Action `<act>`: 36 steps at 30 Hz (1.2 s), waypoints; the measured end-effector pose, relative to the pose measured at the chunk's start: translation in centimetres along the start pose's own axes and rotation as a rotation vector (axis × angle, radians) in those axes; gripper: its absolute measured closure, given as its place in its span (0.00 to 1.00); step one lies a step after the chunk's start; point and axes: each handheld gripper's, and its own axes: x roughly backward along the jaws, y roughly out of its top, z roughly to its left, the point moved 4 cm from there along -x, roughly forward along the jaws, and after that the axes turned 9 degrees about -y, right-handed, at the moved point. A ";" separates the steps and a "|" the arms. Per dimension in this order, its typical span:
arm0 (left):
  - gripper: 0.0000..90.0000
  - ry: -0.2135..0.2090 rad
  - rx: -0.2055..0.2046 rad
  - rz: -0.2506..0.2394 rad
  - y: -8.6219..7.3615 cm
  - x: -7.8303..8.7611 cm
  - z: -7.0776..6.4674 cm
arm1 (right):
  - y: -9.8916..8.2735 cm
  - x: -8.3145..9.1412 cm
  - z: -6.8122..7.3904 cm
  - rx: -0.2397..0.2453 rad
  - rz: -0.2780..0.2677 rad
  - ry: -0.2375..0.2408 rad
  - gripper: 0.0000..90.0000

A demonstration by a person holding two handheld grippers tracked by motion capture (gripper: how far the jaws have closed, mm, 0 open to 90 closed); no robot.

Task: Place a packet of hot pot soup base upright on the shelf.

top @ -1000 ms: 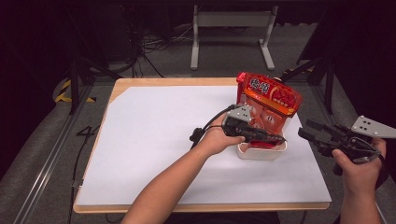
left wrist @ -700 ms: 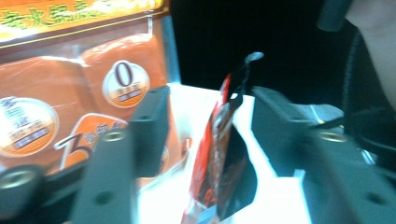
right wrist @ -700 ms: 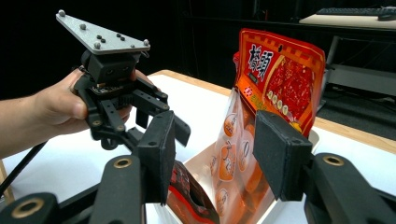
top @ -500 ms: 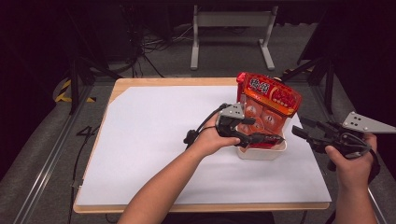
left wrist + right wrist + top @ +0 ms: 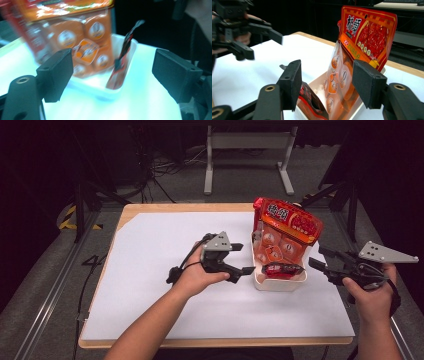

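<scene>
Snack packets go into a white tray [image 5: 280,282] on the paper-covered table [image 5: 150,270]: your left gripper [image 5: 239,259] has just been opening and now stands spread with nothing between its jaws, a small dark-red sachet [image 5: 281,269] lying in the tray just ahead of its tips. The big orange snack bag [image 5: 285,232] stands upright in the tray's far end, leaning toward you. Your right gripper [image 5: 320,259], jaws also parted and empty, waits just beside the tray's other side, the bag [image 5: 359,50] straight ahead of it. Draw the left gripper back level and clear of the rim, so a jaw doesn't snag the sachet or tip the bag.
</scene>
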 end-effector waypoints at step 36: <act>0.17 0.369 0.195 -0.053 -11.9 16.5 1.2 | -4.2 -2.0 0.0 0.043 0.090 -0.036 0.37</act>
